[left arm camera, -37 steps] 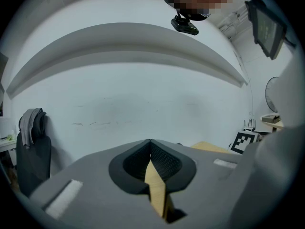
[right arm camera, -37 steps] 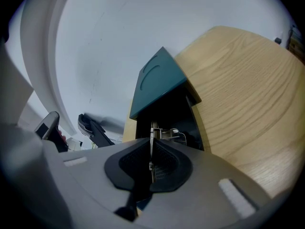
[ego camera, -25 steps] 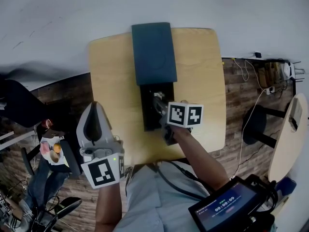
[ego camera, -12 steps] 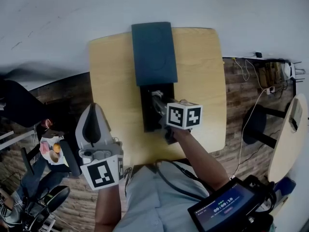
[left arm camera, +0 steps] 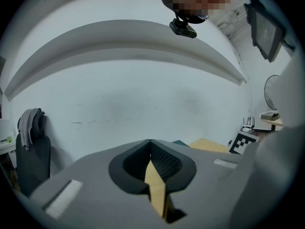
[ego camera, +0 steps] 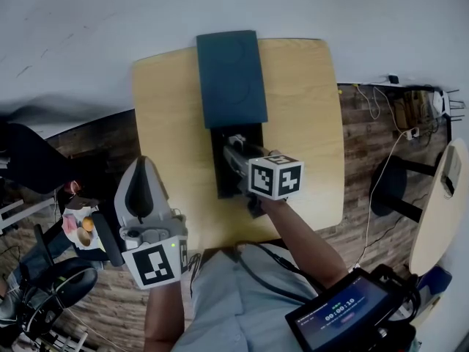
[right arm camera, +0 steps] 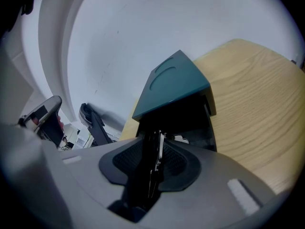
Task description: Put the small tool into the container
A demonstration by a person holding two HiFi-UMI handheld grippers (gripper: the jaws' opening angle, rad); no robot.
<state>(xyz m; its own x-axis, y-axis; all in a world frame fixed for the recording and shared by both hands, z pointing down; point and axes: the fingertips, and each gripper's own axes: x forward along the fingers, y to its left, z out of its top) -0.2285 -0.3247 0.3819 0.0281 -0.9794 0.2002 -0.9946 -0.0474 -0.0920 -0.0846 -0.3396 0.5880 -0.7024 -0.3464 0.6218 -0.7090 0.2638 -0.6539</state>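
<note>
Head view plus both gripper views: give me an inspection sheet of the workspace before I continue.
Surface: wooden table.
Job's things: black container open, teal lid slid back; small tool over the container.
Clutter: nothing seen.
Grippers: left gripper shut, empty, off the table; right gripper jaws just been opening, tool between them.
Cables: cords on the floor, right.
Surroundings: white wall, stool.

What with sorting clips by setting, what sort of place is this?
Likely an office or lab workroom: a wooden table by a white wall, a stool, and cables on plank floor.
</note>
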